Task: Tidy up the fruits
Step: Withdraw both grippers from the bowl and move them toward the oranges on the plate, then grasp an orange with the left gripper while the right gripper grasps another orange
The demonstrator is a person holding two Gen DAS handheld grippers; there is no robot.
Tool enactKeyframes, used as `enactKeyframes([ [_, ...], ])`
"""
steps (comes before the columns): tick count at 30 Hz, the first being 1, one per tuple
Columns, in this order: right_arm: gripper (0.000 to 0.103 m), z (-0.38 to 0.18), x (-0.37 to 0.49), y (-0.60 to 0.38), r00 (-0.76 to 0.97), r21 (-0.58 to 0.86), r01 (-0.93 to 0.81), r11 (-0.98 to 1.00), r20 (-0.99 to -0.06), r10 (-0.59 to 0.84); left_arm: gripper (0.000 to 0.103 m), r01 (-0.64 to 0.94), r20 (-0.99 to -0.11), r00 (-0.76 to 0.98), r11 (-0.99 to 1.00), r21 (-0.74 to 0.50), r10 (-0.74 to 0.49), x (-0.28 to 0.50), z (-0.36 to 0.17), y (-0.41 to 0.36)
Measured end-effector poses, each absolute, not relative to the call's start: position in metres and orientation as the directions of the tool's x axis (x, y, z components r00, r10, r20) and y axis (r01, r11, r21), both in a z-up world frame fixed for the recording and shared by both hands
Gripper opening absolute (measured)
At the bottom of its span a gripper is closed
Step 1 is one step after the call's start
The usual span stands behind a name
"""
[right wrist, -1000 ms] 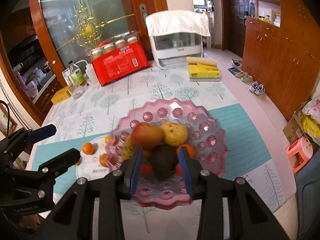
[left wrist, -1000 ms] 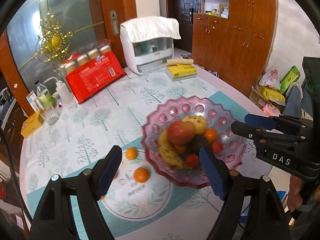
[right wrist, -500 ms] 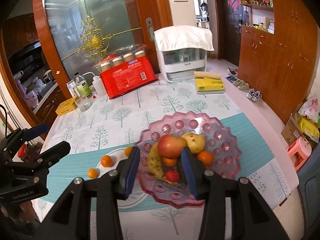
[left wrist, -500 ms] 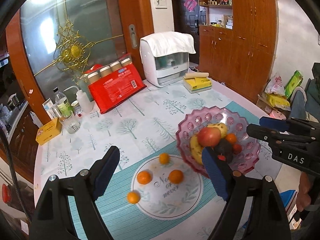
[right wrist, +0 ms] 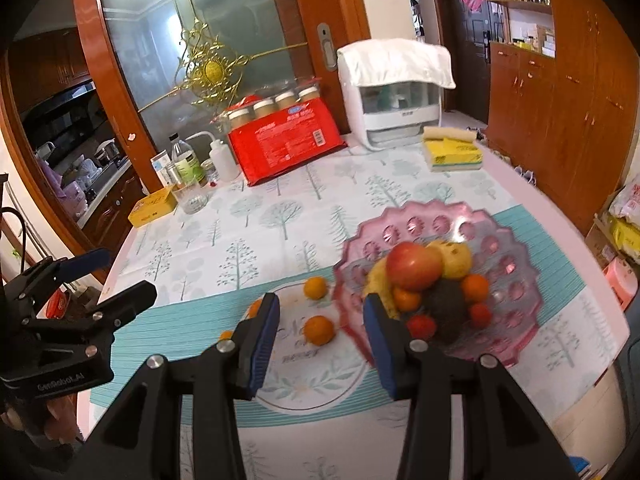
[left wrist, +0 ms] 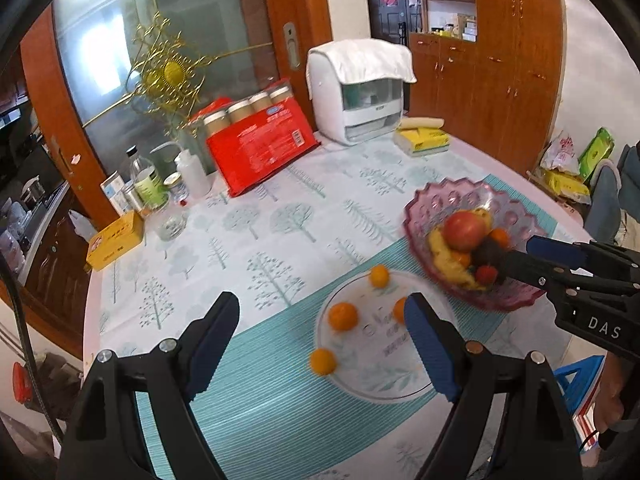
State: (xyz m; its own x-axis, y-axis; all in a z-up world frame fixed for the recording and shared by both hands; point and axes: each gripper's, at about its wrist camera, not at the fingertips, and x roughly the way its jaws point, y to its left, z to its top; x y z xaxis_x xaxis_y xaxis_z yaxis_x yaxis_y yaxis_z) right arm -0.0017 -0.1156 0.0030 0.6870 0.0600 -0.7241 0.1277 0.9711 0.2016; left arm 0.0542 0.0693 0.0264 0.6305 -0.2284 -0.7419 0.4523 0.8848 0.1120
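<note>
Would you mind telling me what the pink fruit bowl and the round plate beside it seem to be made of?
The fruit bowl looks like pink-tinted glass or clear plastic: translucent, glossy, with moulded round dimples and a scalloped rim; which of the two cannot be told. The plate looks like glazed ceramic: opaque white, smooth, with printed leaves and lettering, though melamine is possible.

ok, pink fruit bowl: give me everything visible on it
The pink bowl looks like translucent moulded glass or plastic, with a scalloped rim and round dimples across its wall. It sits upright on the tree-print tablecloth, beside the white plate; whether they touch is unclear. Piled inside are a red apple, a banana, a yellow fruit, oranges, a dark fruit and small red ones.
</note>
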Motion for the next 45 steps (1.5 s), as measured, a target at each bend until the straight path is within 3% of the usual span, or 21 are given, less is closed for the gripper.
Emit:
enactKeyframes([
  [12,0.044,-0.024,0.010,-0.084,0.649,0.213,0.135,0.968,-0.757,0.076,0.083,0.445,-0.768,0.602,0.890,0.096,-0.219,0.071,0.007,0.098],
  [20,0.044,-0.044,0.013,-0.083,0.611,0.205,0.173,0.963,-0.790,0.059,0.083,0.449,-0.756,0.637,0.870,0.202,-0.154,0.103,-0.005,0.092],
  [31,0.044,-0.104,0.027,-0.074,0.516,0.218,0.189,0.957,-0.852,0.092,0.083,0.455,-0.905,0.380,0.891,0.005,-0.189,0.139,-0.095,0.096],
  [43,0.044,-0.162,0.059,-0.080,0.481,0.254,0.255,0.933,-0.870,0.106,0.083,0.416,-0.931,0.273,0.902,-0.114,-0.244,0.145,-0.152,0.085],
  [45,0.044,-0.166,0.064,-0.080,0.473,0.230,0.257,0.939,-0.877,0.085,0.075,0.421,-0.934,0.262,0.900,-0.115,-0.242,0.144,-0.156,0.082],
])
